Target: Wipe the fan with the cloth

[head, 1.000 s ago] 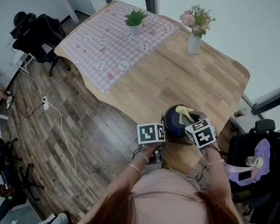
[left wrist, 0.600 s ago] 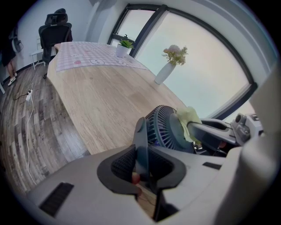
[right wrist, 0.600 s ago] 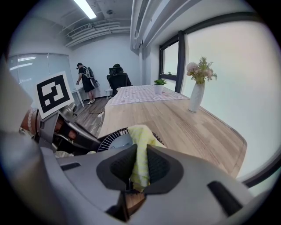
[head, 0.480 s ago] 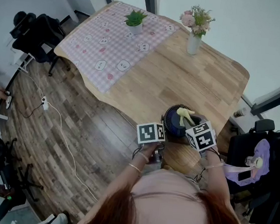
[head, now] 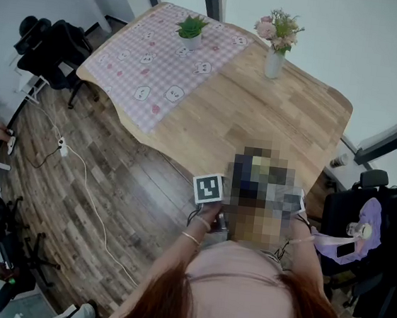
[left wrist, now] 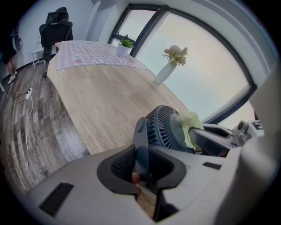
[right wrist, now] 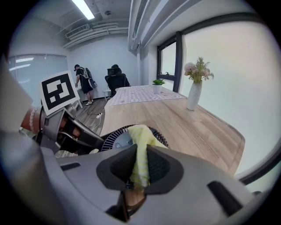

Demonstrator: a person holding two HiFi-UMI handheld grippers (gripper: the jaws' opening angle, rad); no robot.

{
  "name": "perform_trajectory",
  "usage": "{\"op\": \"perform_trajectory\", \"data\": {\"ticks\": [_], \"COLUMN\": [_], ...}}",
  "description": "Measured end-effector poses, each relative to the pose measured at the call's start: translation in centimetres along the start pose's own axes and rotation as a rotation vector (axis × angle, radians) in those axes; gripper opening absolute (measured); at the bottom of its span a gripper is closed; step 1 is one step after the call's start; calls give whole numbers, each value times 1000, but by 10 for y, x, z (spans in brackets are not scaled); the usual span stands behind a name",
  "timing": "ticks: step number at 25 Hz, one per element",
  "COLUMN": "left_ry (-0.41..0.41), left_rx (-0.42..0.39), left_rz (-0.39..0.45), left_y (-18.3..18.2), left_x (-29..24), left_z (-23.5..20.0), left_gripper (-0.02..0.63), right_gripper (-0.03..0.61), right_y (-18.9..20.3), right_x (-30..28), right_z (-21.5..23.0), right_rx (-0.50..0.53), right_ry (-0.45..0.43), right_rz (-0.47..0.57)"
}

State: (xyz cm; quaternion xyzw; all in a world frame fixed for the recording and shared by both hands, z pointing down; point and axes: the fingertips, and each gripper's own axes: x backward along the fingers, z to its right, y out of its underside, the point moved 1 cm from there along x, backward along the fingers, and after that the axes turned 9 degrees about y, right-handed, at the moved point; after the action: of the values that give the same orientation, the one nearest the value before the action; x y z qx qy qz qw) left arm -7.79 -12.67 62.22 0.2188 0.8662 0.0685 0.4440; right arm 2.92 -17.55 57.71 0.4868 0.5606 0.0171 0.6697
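- Two hand-held grippers meet at the fan [left wrist: 163, 125], which stands at the near edge of the wooden surface [head: 288, 122], right in front of the person.
- The left gripper [left wrist: 141, 163] has its jaws drawn narrow on a slim dark part at the fan's rim, with a pad pressing it from each side.
- The right gripper [right wrist: 139, 166] has its jaws pinched on a yellow cloth [right wrist: 141, 143]. The cloth bunches up out of the jaws and lies against the fan's round ribbed grille.
- In the left gripper view the cloth sits on the right-hand face of the fan, and the right gripper is just behind it.
- The head view shows the fan only as a blur. The left gripper's marker cube [head: 208, 188] is plain just to the left of the blur.
- A pink checked mat [head: 152, 64] covers the far left end of the surface, with a small potted plant [head: 192, 27] standing on it.
- A white vase of flowers [head: 275, 56] stands on bare wood to the right of the mat, far from the fan.
- A black office chair [head: 51, 49] stands on the floor off the far left end.
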Motion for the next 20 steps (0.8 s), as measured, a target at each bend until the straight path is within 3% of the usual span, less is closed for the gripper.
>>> {"op": "perform_trajectory", "data": {"ticks": [20], "left_ry": [1], "left_rx": [-2], "left_rz": [2], "left_y": [-1], "left_x": [0], "left_z": [-1], "left_gripper": [70], "right_gripper": [54], "right_y": [6], "right_x": [8], "right_z": [-16], "right_rx": [-2], "right_ry": [-17], "right_rz": [-6]}}
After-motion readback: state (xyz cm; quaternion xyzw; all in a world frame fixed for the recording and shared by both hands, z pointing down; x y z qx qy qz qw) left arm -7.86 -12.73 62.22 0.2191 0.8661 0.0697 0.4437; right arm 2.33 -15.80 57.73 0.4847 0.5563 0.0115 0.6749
